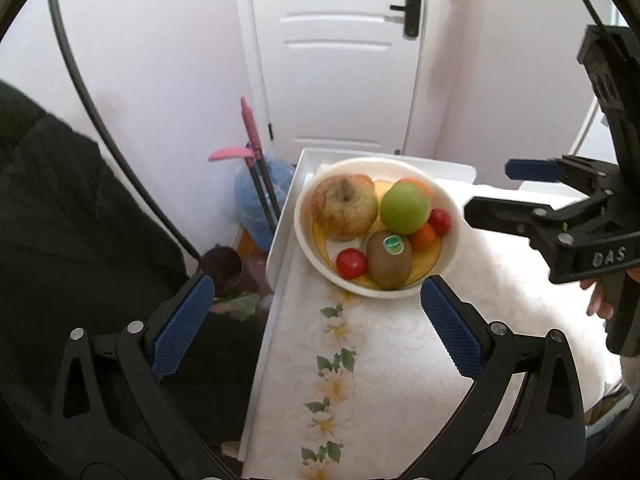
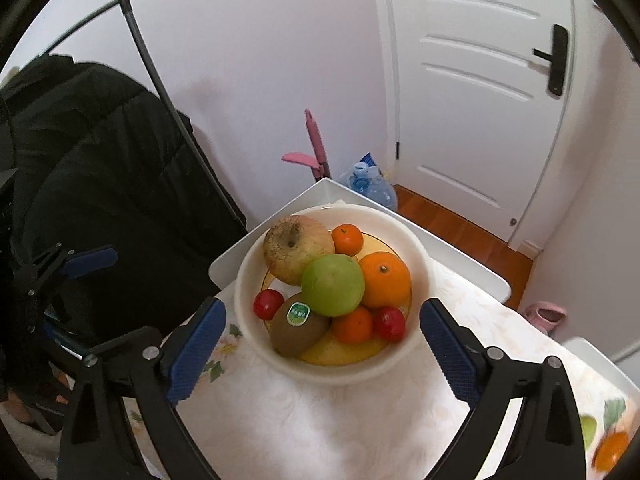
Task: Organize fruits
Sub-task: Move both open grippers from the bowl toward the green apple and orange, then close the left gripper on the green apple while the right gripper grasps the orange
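A white bowl [image 1: 448, 208] [image 2: 418, 264] holds a brownish apple [image 1: 344, 205] [image 2: 297, 249], a green apple [image 1: 404, 208] [image 2: 333, 285], a kiwi with a sticker [image 1: 389, 258] [image 2: 299, 330], oranges [image 2: 385, 280], small tangerines [image 2: 348, 239] and red tomatoes [image 1: 351, 263] [image 2: 268, 303]. My left gripper [image 1: 316, 320] is open and empty, hovering in front of the bowl. My right gripper [image 2: 322, 346] is open and empty, its pads either side of the bowl's near rim; it also shows in the left wrist view [image 1: 500, 188].
The bowl stands on a small white table [image 1: 280, 248] [image 2: 224, 268] with a floral cloth [image 1: 336, 360] [image 2: 304, 420]. A black coat [image 1: 60, 220] [image 2: 100, 160] hangs at left. A white door [image 1: 336, 60], a water bottle [image 2: 370, 184] and pink-handled tools [image 1: 250, 128] lie behind.
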A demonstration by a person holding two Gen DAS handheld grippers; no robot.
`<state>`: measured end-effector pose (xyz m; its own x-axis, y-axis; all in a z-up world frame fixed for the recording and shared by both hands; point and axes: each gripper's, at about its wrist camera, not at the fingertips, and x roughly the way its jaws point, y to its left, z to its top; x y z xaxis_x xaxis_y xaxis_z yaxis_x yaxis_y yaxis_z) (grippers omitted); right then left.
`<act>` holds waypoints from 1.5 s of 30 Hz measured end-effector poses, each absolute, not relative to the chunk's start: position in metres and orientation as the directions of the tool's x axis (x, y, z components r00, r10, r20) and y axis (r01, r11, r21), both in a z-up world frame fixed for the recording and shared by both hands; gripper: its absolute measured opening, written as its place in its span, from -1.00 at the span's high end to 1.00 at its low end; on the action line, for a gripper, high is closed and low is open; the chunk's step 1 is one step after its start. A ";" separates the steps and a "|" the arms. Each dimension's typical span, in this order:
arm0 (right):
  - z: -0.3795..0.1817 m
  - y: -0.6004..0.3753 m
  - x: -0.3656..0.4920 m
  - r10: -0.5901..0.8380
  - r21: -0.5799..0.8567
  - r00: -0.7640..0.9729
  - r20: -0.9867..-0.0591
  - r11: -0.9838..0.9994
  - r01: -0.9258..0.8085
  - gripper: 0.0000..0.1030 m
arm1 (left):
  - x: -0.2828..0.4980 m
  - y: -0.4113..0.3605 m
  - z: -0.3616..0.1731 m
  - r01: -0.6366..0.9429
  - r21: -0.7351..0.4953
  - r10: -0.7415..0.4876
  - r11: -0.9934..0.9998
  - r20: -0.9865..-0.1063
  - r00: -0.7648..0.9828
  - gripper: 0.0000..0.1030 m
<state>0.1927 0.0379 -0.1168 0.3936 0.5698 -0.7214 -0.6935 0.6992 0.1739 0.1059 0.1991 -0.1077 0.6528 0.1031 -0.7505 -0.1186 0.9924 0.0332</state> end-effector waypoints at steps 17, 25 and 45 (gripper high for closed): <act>-0.082 -0.097 0.137 0.330 0.153 0.608 -0.723 0.933 -0.324 -0.88 | 0.126 0.107 -0.067 0.215 0.026 -0.133 0.976 -0.711 0.690 -1.00; -0.090 -0.185 0.124 0.241 0.166 0.635 -0.734 0.970 -0.176 -0.88 | 0.145 0.038 -0.067 0.275 0.008 -0.186 0.961 -0.717 0.671 -1.00; -0.150 -0.317 0.174 0.198 0.052 0.627 -0.754 0.968 -0.244 -0.88 | 0.208 -0.120 -0.119 0.313 -0.001 -0.207 0.950 -0.753 0.625 -1.00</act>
<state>0.1740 -0.3172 -0.1502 0.6265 0.1984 -0.7537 -0.2441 0.9683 0.0520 0.2075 -0.1203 -0.1195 0.6249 -0.2069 -0.7528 0.3132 0.9497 -0.0010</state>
